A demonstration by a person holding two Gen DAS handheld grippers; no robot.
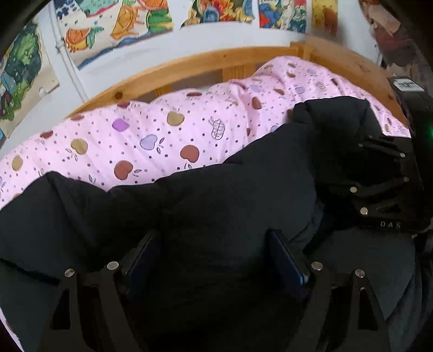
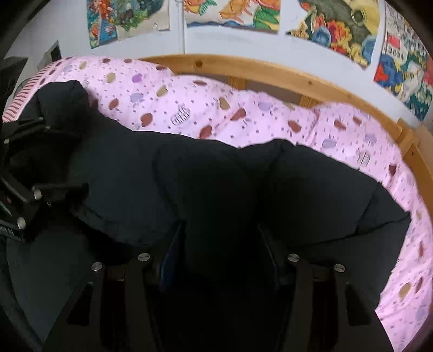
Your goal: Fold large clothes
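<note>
A wooden bed frame [image 1: 205, 63] of pale pine curves across the back of both wrist views, from nine o'clock round to three o'clock. Within it lies a pink quilted duvet printed with apples and dots [image 1: 140, 140], filling the band from nine to two o'clock in the left wrist view and from ten to four o'clock in the right wrist view.

On the duvet rests the large black padded garment [image 1: 205, 195], puffy and channel-stitched, spread across the middle and lower part of each picture from eight o'clock to three o'clock. Its far edge bulges up against the pink cover.

Above the frame, at twelve o'clock, colourful drawn posters [image 2: 230, 12] hang on a white wall [image 2: 243, 43].

The left gripper [image 1: 213, 260] sits at six o'clock of its own view, jaws spread wide, with black fabric between the fingers; no pinch on it shows. The right gripper [image 2: 219, 260] sits likewise at six o'clock, jaws at a middling gap, cloth lying between them, and whether the pads press on it I cannot tell.
</note>
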